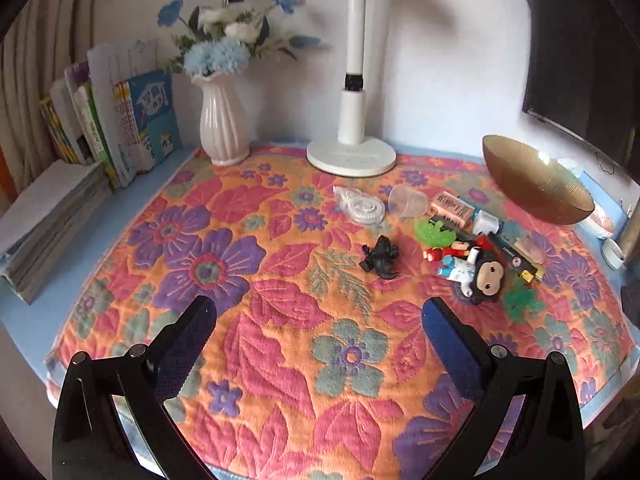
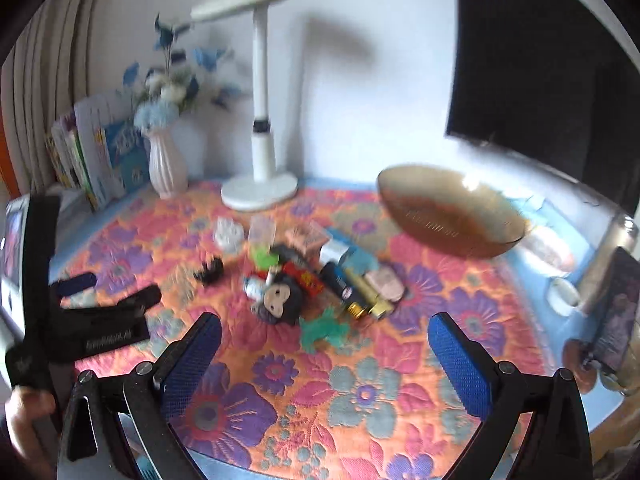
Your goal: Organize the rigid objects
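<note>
A pile of small items lies on the floral cloth (image 1: 280, 320): a black dinosaur figure (image 1: 379, 258) (image 2: 210, 271), a big-headed monkey doll (image 1: 482, 276) (image 2: 280, 300), a clear cup (image 1: 409, 201), a clear tape dispenser (image 1: 360, 205), a pink box (image 1: 451, 208), green toys and batteries (image 2: 360, 296). A brown glass bowl (image 1: 536, 180) (image 2: 452, 212) stands tilted behind them. My left gripper (image 1: 318, 312) hovers open, short of the dinosaur. My right gripper (image 2: 324, 330) is open just short of the monkey doll. Both are empty.
A white desk lamp (image 1: 352, 152), a pink vase of blue flowers (image 1: 223, 120) and a row of books (image 1: 120, 128) line the back wall. A dark screen (image 1: 580, 60) hangs at right. The other gripper (image 2: 100, 320) and a hand (image 2: 24, 412) show at the right view's left.
</note>
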